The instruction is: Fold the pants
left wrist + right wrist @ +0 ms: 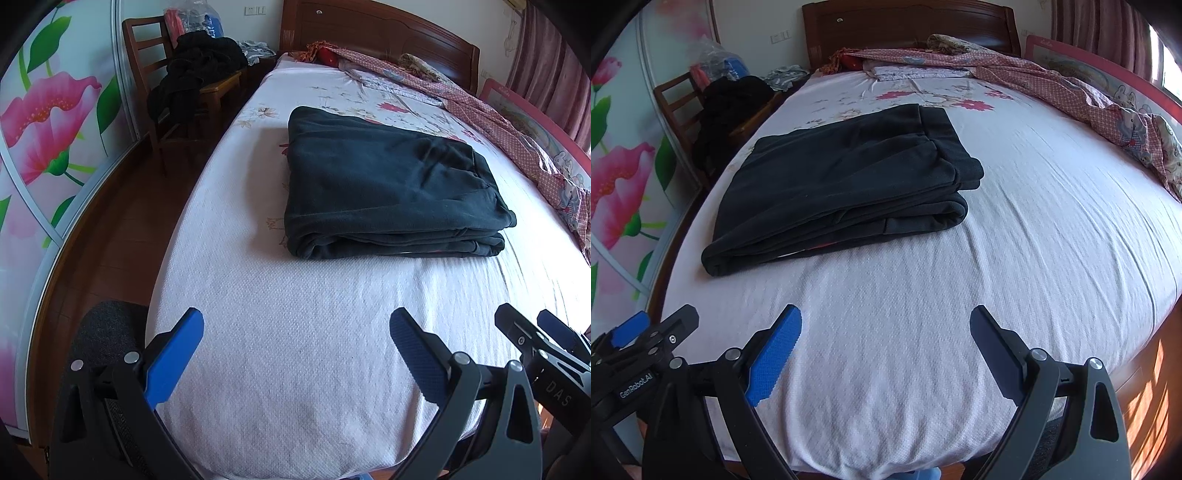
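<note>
Dark pants [384, 184] lie folded into a flat stacked rectangle on the white bed sheet [295, 350]; the right wrist view shows the same pants [842, 184] left of centre. My left gripper [295, 332] hovers open over bare sheet near the foot of the bed, well short of the pants, with nothing between its blue pads [173, 362]. My right gripper [886, 328] is likewise open and empty over the sheet [1034, 221], close beside the left one. The right gripper's tip [532, 328] also shows at the lower right of the left wrist view, and the left gripper's tip [653, 328] shows in the right wrist view.
A wooden chair [155, 74] piled with black clothes [199, 70] stands left of the bed, beside a flower-printed wardrobe door [48, 122]. A pink checked quilt [1071, 92] is bunched along the right side and head of the bed. A wooden headboard [908, 22] rises behind.
</note>
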{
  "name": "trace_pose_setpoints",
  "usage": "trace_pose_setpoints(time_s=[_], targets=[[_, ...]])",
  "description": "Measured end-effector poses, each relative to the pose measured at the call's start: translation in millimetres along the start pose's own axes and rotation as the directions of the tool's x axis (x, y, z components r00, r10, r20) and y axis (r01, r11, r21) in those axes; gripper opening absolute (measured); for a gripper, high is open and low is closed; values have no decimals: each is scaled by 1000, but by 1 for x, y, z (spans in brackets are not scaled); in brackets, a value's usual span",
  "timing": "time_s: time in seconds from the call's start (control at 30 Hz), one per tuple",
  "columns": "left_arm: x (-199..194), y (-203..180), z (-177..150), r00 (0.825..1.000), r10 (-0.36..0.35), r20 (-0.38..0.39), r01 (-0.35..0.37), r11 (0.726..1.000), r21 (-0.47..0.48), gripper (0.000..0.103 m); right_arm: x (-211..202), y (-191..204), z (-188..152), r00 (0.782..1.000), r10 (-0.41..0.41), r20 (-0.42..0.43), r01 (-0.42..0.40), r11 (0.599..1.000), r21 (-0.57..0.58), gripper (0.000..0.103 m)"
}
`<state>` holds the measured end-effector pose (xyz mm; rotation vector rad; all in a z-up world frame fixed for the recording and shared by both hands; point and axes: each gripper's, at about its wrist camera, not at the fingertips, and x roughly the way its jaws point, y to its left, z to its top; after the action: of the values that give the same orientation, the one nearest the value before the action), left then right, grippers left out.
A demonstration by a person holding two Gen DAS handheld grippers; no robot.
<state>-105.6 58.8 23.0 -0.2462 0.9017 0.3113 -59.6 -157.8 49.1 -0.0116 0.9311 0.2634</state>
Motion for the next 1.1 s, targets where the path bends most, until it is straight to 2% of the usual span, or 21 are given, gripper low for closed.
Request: trace_pose_setpoints(time_s=[0.13, 0.4, 0.57, 0.7, 0.83, 0.9, 1.0, 1.1], targets=[[-1, 0, 0, 1000, 15, 7, -15, 1000, 4, 101, 0, 0, 0, 1000, 4, 1, -4, 1000, 5, 92], [4, 0, 4, 1000, -15, -26, 15, 1000, 7, 101, -1, -2, 0, 1000, 14, -3, -14, 1000, 14, 92], [14, -5, 3, 994, 24, -103, -19, 999, 49, 101, -1, -3, -1, 1000, 22, -7, -22, 1000, 23, 92], [11, -4, 7, 993, 31, -118, -27, 999, 36, 101, -1, -4, -1, 1000, 21, -9, -21, 999, 25, 92], [-1, -2, 14, 997, 29, -68, -27, 999, 27, 101, 0, -4, -1, 1000, 28, -12, -28, 999, 29, 92], [-3, -2, 16, 996, 51, -73, -48, 998, 39, 101, -1, -5, -2, 999, 35, -12, -34, 999, 35, 92], [-2, -2, 19, 988, 88, -126, -82, 995, 53, 101, -1, -5, -3, 999, 43, -16, -43, 998, 39, 92], [-6, 0, 19, 990, 59, -131, -52, 997, 60, 101, -1, -5, -5, 999, 45, -21, -44, 998, 37, 92]])
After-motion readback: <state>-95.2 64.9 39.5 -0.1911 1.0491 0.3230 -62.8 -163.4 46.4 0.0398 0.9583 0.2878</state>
